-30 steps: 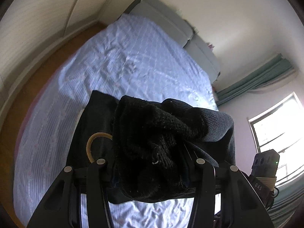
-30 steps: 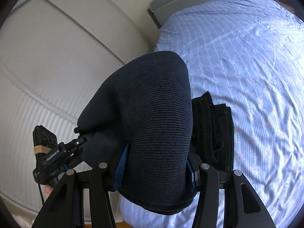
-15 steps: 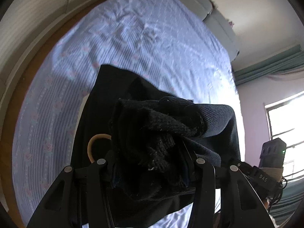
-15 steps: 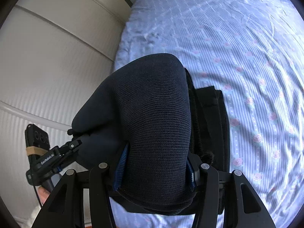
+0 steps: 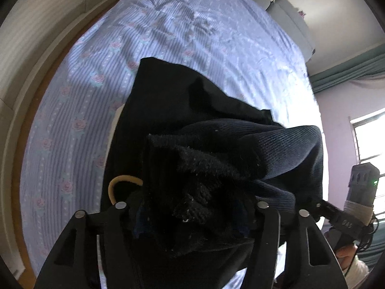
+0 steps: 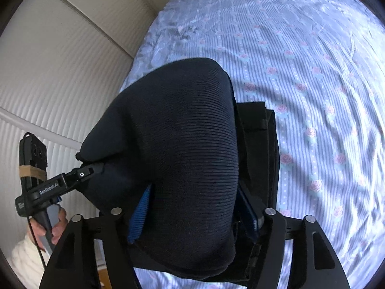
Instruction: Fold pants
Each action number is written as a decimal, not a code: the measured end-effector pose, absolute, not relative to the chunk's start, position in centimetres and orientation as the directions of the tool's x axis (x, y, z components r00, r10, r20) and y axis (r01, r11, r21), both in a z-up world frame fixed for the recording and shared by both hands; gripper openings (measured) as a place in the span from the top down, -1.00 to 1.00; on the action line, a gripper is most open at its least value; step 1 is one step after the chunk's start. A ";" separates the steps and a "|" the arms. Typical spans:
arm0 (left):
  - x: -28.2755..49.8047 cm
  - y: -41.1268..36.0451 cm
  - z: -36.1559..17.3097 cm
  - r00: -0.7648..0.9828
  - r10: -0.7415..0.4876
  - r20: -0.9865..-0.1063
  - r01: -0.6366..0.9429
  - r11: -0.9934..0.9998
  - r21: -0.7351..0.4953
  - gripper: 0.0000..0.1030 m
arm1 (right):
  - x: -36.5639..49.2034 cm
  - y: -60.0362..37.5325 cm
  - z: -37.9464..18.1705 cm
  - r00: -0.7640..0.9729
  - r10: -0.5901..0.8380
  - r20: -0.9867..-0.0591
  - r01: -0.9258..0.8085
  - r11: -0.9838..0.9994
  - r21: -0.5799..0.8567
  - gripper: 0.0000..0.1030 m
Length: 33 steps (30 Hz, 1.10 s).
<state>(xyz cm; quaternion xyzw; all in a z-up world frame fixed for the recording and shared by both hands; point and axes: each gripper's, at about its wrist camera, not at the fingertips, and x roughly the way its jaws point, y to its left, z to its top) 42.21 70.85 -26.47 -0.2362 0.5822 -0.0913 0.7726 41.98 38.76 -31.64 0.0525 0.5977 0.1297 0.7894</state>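
Observation:
The dark navy ribbed pants (image 5: 182,110) lie partly folded on the bed, with one end lifted. My left gripper (image 5: 192,214) is shut on a bunched fuzzy edge of the pants. My right gripper (image 6: 192,207) is shut on a thick fold of the same pants (image 6: 182,144), which drapes over the fingers and hides the tips. Each gripper shows in the other's view: the right gripper (image 5: 336,216) at the right edge, the left gripper (image 6: 72,180) at the left. The lower layer of the pants (image 6: 259,149) lies flat beneath.
The bed sheet (image 5: 168,24) is light blue with stripes and pink roses (image 6: 312,72). A grey headboard (image 5: 288,2) stands at the far end. A ribbed white wardrobe (image 6: 60,72) runs along the bed's side. A window (image 5: 368,139) and green curtain are at right.
Both grippers have tilted down and moved lower over the bed, carrying the lifted end of the pants over the flat layer. Both grips have stayed shut.

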 end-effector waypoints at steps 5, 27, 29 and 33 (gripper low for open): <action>42.5 71.0 -27.0 0.278 -0.355 -0.893 -0.141 0.904 -0.403 -0.60 | 41.9 38.3 -32.4 0.241 0.261 -0.935 -0.118 0.964 0.239 -0.58; 30.6 61.9 -8.3 0.595 -0.102 -0.798 0.090 0.994 -0.060 -0.95 | 29.0 36.2 -15.5 0.559 0.160 -0.814 -0.193 0.979 0.060 -0.71; 29.3 60.0 -6.6 0.625 -0.092 -0.775 0.102 0.994 -0.035 -0.98 | 27.2 34.3 -13.9 0.587 0.149 -0.796 -0.165 0.984 0.062 -0.74; 27.1 56.2 -3.3 0.659 -0.116 -0.743 0.123 0.991 -0.045 -1.00 | 23.8 30.8 -11.0 0.635 0.119 -0.763 -0.123 0.991 0.052 -0.81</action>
